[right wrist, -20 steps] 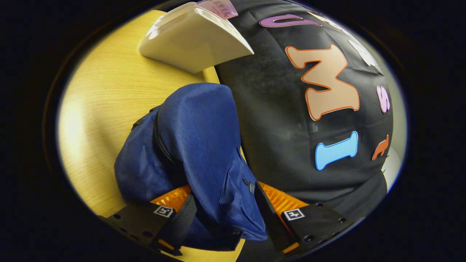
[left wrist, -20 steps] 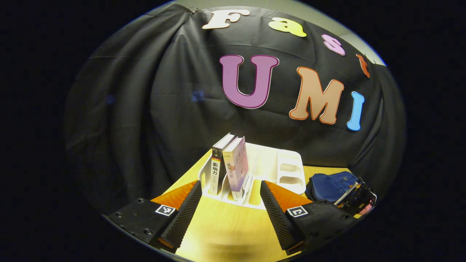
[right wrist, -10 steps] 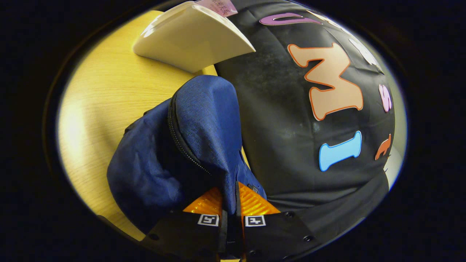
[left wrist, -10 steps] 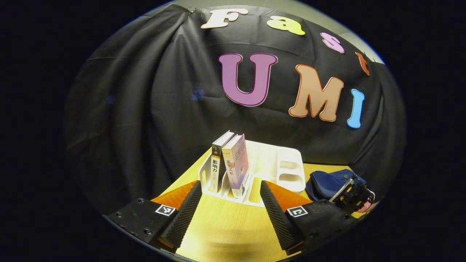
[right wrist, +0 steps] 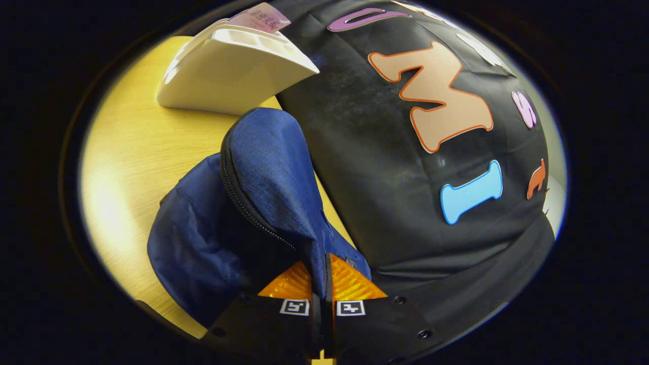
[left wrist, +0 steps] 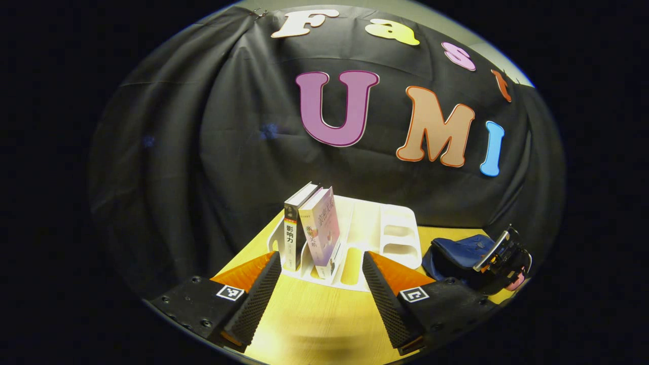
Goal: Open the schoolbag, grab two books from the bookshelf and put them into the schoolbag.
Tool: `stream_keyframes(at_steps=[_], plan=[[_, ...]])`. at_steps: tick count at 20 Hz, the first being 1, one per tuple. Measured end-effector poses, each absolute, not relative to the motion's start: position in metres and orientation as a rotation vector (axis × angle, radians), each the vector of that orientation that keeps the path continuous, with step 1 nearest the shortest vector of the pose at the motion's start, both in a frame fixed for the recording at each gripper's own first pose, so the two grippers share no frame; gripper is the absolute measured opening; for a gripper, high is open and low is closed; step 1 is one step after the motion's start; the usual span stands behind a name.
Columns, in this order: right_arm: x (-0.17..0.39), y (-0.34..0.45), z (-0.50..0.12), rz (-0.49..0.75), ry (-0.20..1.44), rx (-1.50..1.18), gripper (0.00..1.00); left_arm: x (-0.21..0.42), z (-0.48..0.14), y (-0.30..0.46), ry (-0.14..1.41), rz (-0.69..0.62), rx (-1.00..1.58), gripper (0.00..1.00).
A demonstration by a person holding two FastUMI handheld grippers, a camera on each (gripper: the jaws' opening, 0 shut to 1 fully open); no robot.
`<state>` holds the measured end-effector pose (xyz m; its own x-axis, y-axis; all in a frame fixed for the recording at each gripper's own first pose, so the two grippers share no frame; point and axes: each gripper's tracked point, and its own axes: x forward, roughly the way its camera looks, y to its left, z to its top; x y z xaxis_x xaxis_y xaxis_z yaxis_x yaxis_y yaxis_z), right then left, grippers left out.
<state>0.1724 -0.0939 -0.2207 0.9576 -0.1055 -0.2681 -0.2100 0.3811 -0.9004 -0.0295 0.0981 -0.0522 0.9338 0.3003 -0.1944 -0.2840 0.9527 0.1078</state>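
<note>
In the left gripper view, two books stand upright in a white bookshelf (left wrist: 395,238): a dark-spined book (left wrist: 293,233) and a pale purple book (left wrist: 320,228) beside it. My left gripper (left wrist: 320,274) hovers open above the table just in front of them. A blue schoolbag (left wrist: 456,251) lies at the right, with my right gripper (left wrist: 499,256) at it. In the right gripper view, that gripper (right wrist: 322,276) is shut on the edge of the schoolbag (right wrist: 263,167) flap. The zipper gapes and shows a dark inside.
The yellow wooden table (left wrist: 314,324) ends at the black cloth wall (left wrist: 203,152) just behind the bookshelf (right wrist: 228,76) and the bag. The shelf's right-hand slots hold nothing.
My right gripper went from open around the bag's flap to shut on it, then pulled the flap back so the zipper gap widened. My left gripper drifted slightly right.
</note>
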Motion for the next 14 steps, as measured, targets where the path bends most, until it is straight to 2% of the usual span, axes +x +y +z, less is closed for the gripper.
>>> stream_keyframes(at_steps=[3, 7, 14], plan=[[0.175, -0.096, -0.207, 0.047, 0.300, -1.119, 0.05, -0.014, -0.045, 0.098, 0.216, 0.284, 0.112, 0.92], [0.181, -0.102, -0.191, 0.019, 0.299, -1.025, 0.08, 0.008, -0.052, 0.100, 0.277, 0.243, 0.079, 0.95], [0.180, -0.109, -0.179, 0.017, 0.287, -1.008, 0.06, 0.058, -0.112, 0.130, 0.459, 0.202, -0.126, 0.95]])
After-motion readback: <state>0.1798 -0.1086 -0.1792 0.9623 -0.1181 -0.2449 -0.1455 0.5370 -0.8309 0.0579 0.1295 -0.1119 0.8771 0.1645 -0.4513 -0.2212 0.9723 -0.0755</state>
